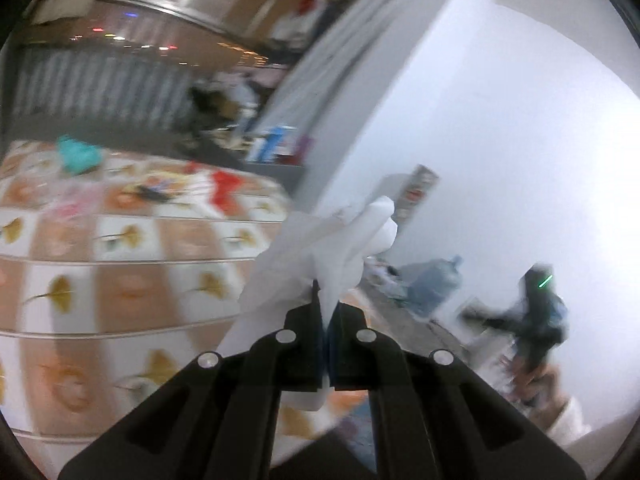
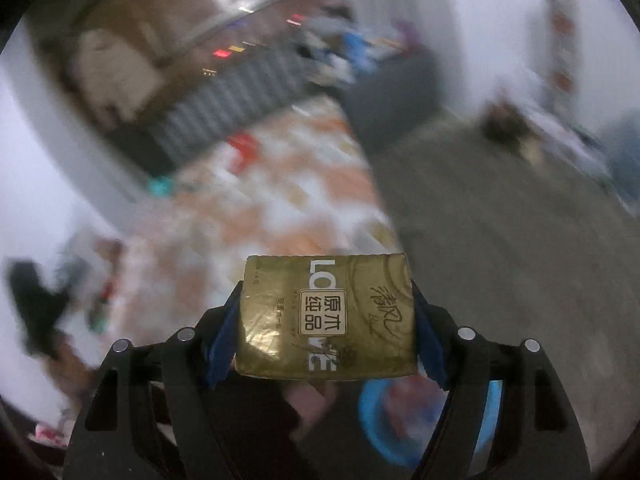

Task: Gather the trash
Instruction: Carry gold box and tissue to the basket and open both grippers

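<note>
The right tongs (image 2: 326, 320) squeeze a gold tissue pack (image 2: 326, 316) across its long side. A blue tub (image 2: 370, 420) sits just below and near them. The left tongs (image 1: 326, 304) are clenched on white paper (image 1: 320, 248).

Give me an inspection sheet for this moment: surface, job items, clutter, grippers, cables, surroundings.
Surface: quilted mat with orange and white leaf-print squares on grey floor.
Job's things: crumpled white tissue; gold foil tissue pack with printed lettering.
Clutter: teal scrap, red scrap, both on the mat; blurred.
Grippers: left gripper shut on the tissue; right gripper clamps the pack by its sides.
Cables: nothing seen.
Surroundings: white wall, blue basin below the right gripper, large blue water jug.
</note>
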The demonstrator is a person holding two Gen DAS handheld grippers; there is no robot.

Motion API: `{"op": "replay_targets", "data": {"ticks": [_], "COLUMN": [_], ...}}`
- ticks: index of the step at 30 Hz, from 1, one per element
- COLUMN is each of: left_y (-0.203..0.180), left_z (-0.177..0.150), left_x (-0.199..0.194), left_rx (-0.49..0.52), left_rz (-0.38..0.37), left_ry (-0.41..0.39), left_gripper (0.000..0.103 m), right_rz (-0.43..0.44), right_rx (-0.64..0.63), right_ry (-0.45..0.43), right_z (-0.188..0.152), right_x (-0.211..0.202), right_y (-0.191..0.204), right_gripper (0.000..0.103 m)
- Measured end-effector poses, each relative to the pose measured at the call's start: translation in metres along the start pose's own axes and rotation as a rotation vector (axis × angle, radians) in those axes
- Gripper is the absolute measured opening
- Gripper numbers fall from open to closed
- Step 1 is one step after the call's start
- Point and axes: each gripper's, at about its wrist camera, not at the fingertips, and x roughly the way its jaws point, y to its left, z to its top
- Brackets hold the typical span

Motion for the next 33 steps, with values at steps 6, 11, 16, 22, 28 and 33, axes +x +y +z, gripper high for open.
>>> {"op": "replay_targets", "data": {"ticks": [6, 11, 16, 22, 28, 33], "left_y": [-0.059, -0.085, -0.113, -0.147, -0.173, -0.173], "left_z": [-0.012, -0.03, -0.056, -0.108, -0.178, -0.259], "left_x": [0.017, 0.027, 0.042, 0.118, 0.232, 0.344], "left_rx": [0.082, 0.125, 0.227, 0.293, 0.39, 0.509], "left_rz": [-0.026, -0.013, 0.012, -0.037, 0.038, 0.182], "left_ry": [0.031, 0.091, 0.18, 0.43, 0.695, 0.894], "left_gripper": [0.002, 0.002, 0.002, 0.002, 0.003, 0.054], "right_rz": [-0.025, -0.248, -0.187, -0.21, -0.23, -0.237], "right_rx": [0.181, 0.274, 0.396, 0.4, 0.435, 0.476], "right_ry": [0.293, 0.503, 0.529, 0.386, 0.147, 0.079], "right_z": [-0.092, -0.126, -0.127, -0.105, -0.095, -0.091], "right_x": [0.122, 0.238, 0.245, 0.169, 0.079, 0.059], "right_y": [-0.082, -0.151, -0.18, -0.189, -0.209, -0.228], "right_gripper": [0.071, 0.082, 0.083, 0.088, 0.092, 0.092]}}
